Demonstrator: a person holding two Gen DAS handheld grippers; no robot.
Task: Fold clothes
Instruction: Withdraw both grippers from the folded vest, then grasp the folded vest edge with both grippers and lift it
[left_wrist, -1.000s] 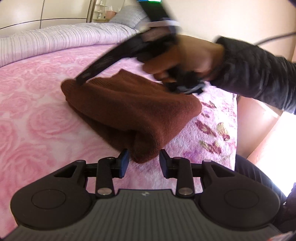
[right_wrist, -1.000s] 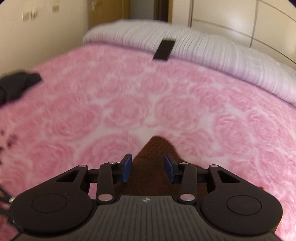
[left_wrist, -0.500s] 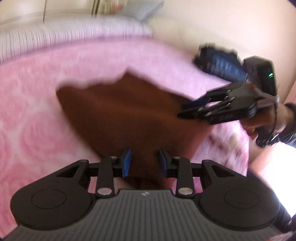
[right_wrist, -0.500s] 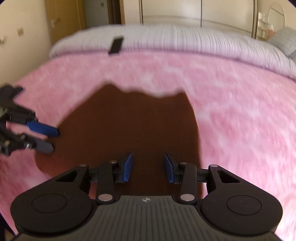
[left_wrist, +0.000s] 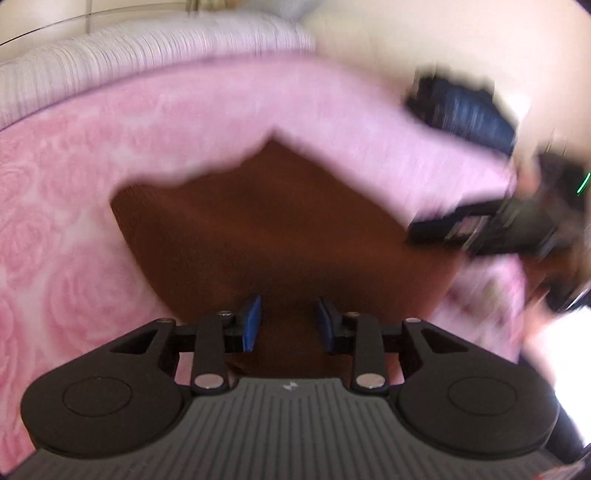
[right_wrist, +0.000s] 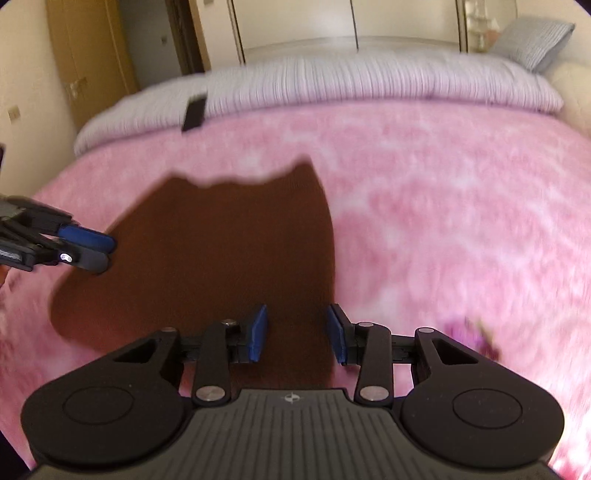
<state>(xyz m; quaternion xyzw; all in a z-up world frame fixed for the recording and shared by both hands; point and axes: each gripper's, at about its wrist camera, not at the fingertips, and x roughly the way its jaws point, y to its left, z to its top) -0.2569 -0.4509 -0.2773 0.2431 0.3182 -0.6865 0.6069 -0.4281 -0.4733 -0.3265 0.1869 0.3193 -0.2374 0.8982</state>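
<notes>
A brown knitted garment (left_wrist: 277, 229) lies folded flat on the pink rose bedspread (left_wrist: 74, 221). My left gripper (left_wrist: 288, 325) hovers over its near edge, jaws apart, with nothing pinched between the blue pads. The right gripper (left_wrist: 417, 229), blurred, reaches in at the garment's right corner. In the right wrist view the garment (right_wrist: 221, 251) fills the middle. My right gripper (right_wrist: 298, 334) is open above its near right edge, pads clear of the cloth. The left gripper (right_wrist: 105, 251) comes in from the left at the garment's left edge.
A white ribbed cover (right_wrist: 369, 81) runs along the far side of the bed, with a black strip (right_wrist: 194, 112) lying on it and a grey pillow (right_wrist: 532, 40) at the far right. A dark blue bundle (left_wrist: 465, 110) sits near the bed's right edge. Wardrobe doors stand behind.
The right gripper has left the garment's far corner and swung round to its near right edge. My left gripper has slid forward over the garment. Both jaws look unchanged.
</notes>
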